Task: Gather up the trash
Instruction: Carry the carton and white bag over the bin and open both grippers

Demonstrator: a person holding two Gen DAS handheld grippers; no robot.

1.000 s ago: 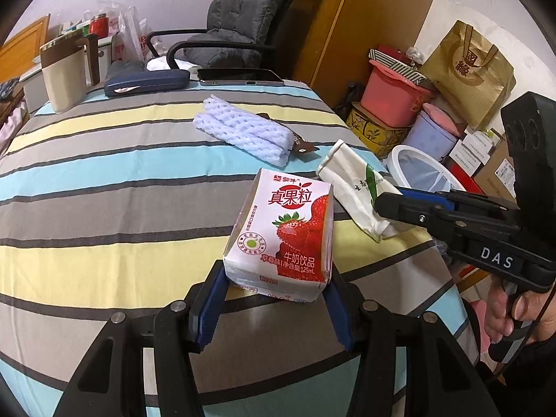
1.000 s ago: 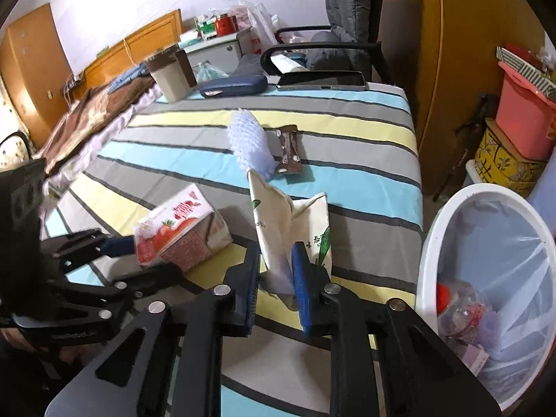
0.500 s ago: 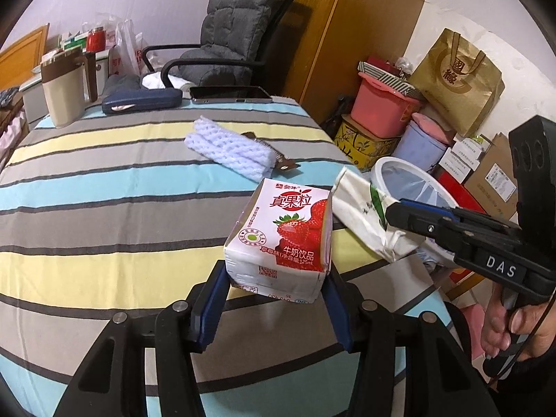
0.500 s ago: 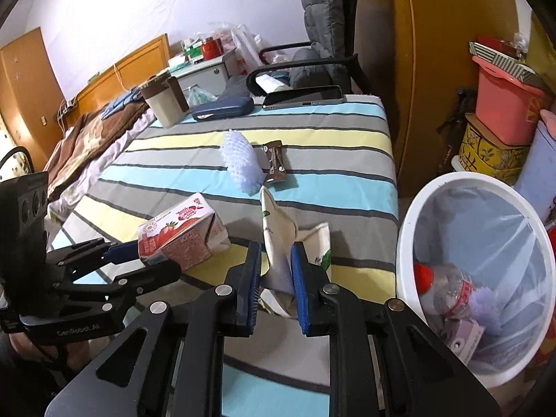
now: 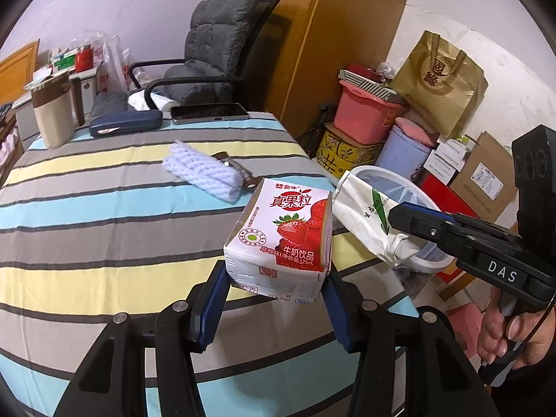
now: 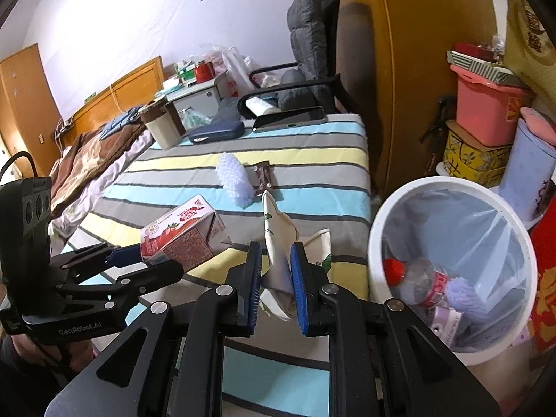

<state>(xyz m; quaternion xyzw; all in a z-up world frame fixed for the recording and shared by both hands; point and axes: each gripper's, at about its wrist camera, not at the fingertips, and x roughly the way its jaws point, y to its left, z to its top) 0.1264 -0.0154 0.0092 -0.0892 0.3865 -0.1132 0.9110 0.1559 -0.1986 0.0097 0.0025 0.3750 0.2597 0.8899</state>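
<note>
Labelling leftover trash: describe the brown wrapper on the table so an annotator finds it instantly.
Start at the striped tablecloth and go to the white foam net sleeve near its middle. The small brown wrapper lies flat right beside it, on the side toward the white bin. It is the only dark, thin scrap there; the sleeve is white and puffy.

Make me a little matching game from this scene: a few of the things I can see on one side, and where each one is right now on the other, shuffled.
Things:
1. strawberry milk carton
2. crumpled white bag
3. plastic bottle
4. phone

Places:
A. inside the white bin
B. lying at the far edge of the striped table
C. clamped in the left gripper
D. clamped in the right gripper

Pairs: 1-C, 2-D, 3-A, 4-B
</note>
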